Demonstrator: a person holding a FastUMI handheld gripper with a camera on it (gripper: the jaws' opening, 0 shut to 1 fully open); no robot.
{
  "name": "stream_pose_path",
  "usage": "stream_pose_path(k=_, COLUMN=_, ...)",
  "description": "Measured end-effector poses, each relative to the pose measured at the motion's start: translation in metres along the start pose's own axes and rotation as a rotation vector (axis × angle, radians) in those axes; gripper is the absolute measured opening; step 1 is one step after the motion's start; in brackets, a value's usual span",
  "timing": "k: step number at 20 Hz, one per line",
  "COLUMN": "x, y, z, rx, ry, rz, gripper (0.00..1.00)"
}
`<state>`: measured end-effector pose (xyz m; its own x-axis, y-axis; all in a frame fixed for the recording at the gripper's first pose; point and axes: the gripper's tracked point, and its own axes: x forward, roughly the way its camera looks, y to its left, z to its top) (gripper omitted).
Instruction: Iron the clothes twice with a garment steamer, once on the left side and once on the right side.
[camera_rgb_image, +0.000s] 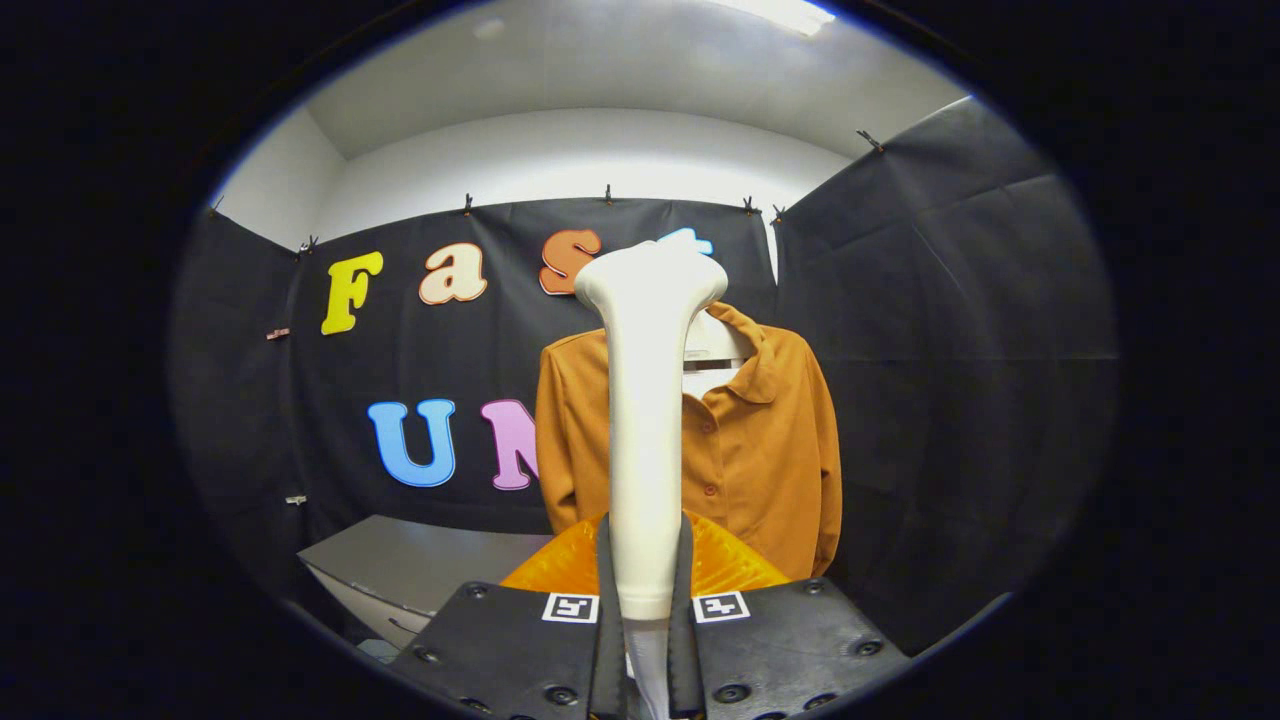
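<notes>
Holding the garment steamer (645, 420) upright, we note the tongs (645, 640) pinching its handle from both sides, head pointing up. Left to right: a grey bench (420, 565) sits low beside the tongs; the orange shirt (760, 450) hangs well beyond them on the booth's wall, partly hidden behind the steamer, which stands apart from the cloth. No pass looks begun. We judge that we should close in squarely, start at the shirt's left shoulder, then draw down slowly with light, even contact before repeating on the right.

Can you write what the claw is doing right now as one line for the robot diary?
claw: shut on steamer | steamer: upright between fingers, head up | shirt: hanging beyond, not yet touched
</notes>
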<state>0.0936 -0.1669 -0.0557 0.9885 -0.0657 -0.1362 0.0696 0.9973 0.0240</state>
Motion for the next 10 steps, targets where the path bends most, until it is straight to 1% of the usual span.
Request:
stream_pose_path(k=5, x=0.030, y=-0.041, z=-0.002, rx=0.000, ry=-0.006, rz=-0.030, gripper=0.19)
stream_pose_path(k=10, x=0.060, y=-0.073, z=-0.032, rx=0.023, ry=0.025, rz=-0.039, gripper=0.20)
